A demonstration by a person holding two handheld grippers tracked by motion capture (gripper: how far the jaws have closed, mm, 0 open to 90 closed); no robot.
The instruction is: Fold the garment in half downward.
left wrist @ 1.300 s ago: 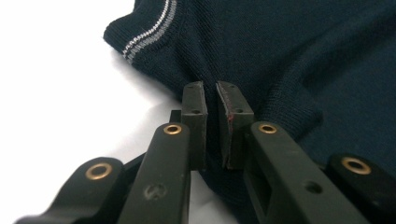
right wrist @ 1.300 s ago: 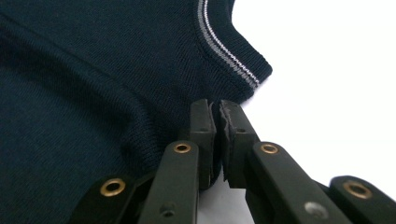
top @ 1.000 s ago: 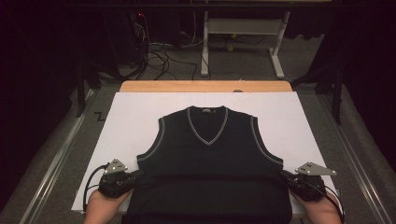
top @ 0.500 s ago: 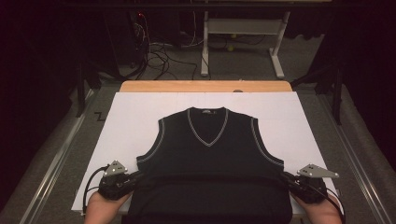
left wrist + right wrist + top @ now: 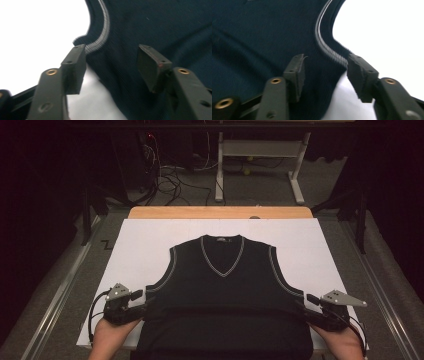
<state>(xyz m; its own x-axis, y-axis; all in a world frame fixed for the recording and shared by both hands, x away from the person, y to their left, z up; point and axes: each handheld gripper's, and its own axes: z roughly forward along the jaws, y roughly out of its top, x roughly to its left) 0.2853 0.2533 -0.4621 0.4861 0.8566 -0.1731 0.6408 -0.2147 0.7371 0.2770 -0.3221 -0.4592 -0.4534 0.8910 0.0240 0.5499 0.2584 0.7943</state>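
A dark navy sleeveless V-neck vest [image 5: 222,295] with grey trim lies flat on the white table cover [image 5: 145,245], neck away from me. My left gripper [image 5: 142,302] sits at the vest's left side seam just below the armhole. In the left gripper view it [image 5: 111,58] is open, its jaws straddling the vest's edge [image 5: 117,65] beside the grey armhole trim [image 5: 103,30]. My right gripper [image 5: 304,304] mirrors it at the right side seam. Seen in the right gripper view, it [image 5: 324,70] is open, with the vest's edge [image 5: 322,82] between its jaws.
The white cover lies over a wooden table [image 5: 220,212] whose far edge shows. Metal rails [image 5: 60,295] run along both sides. Beyond the table are a desk frame [image 5: 260,165] and floor cables [image 5: 170,175]. A small dark mark [image 5: 106,244] sits off the cover's left edge.
Both grippers have crept slightly inward and forward along the vest's side seams; the vest has not visibly shifted.
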